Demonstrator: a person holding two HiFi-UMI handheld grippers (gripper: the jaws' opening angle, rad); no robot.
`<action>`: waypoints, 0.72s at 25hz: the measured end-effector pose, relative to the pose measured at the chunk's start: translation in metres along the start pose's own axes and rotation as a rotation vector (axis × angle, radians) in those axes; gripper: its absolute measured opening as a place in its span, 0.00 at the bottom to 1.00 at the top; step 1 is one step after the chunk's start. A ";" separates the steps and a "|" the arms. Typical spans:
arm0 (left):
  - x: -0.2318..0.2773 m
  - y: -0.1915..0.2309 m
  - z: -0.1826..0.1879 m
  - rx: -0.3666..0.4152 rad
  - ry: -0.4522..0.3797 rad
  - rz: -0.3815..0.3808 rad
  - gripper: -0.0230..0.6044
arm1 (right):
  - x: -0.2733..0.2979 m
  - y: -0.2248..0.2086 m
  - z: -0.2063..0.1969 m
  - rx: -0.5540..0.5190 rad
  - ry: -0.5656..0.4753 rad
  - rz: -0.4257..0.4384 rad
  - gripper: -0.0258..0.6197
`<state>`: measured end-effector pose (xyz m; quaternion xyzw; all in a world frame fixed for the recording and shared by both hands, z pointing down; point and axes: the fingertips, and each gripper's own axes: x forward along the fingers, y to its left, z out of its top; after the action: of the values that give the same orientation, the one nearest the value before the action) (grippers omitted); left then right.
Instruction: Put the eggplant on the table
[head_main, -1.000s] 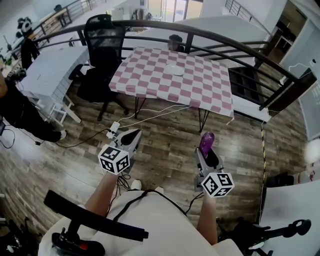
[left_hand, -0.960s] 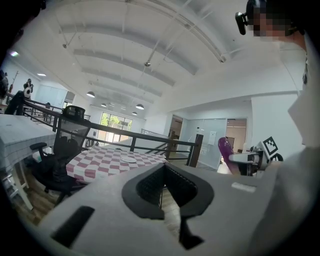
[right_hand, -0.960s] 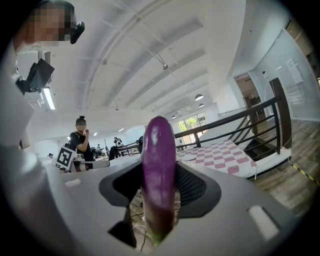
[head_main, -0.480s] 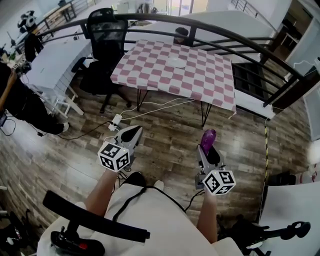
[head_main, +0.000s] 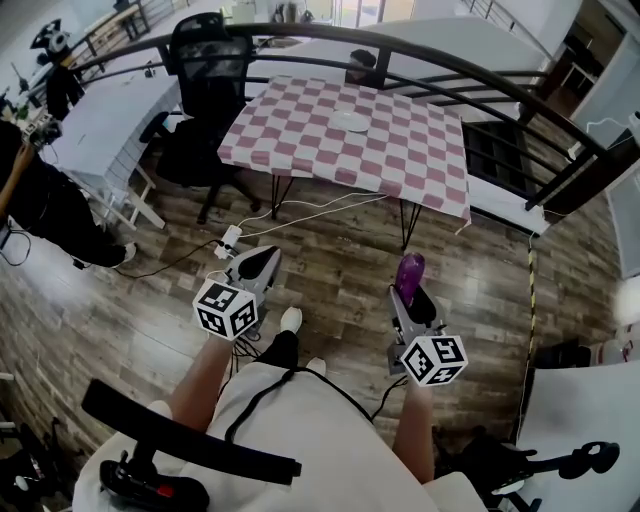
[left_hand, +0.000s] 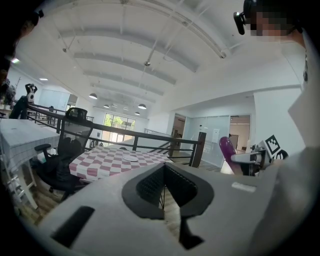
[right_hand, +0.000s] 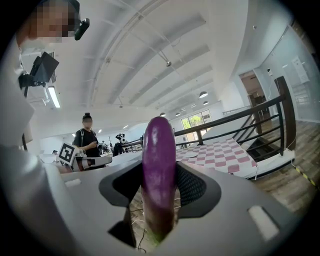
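Nearest, well short of the table (head_main: 300, 160) on its near side: the right gripper (head_main: 412, 300) pinches the eggplant (head_main: 409, 276) low on its body, purple end pointing toward the table, above the wood floor (head_main: 330, 250). The left gripper (head_main: 262, 264), equally far from the table and well apart from the right one, has its jaws pressed together on nothing. Farther off, the table's checked cloth is bare except for a white plate (head_main: 350, 121) toward its far edge, with a black chair (head_main: 208, 90) at its left corner. Judgement: pick-up done, carry to the table and set-down both left, eggplant not yet over the tabletop.
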<state>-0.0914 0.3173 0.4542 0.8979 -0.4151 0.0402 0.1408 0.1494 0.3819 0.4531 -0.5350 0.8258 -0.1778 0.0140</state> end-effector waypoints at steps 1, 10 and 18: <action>0.002 0.001 0.001 0.000 -0.002 0.000 0.05 | 0.002 0.000 0.001 0.002 -0.001 0.003 0.37; 0.015 0.016 0.001 -0.010 -0.006 -0.009 0.05 | 0.018 -0.003 0.004 0.005 0.008 -0.003 0.37; 0.040 0.041 0.003 -0.003 0.001 -0.026 0.05 | 0.053 -0.009 0.008 -0.003 0.023 -0.007 0.37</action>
<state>-0.0960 0.2619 0.4677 0.9030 -0.4032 0.0382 0.1432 0.1364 0.3298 0.4576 -0.5358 0.8243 -0.1828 0.0033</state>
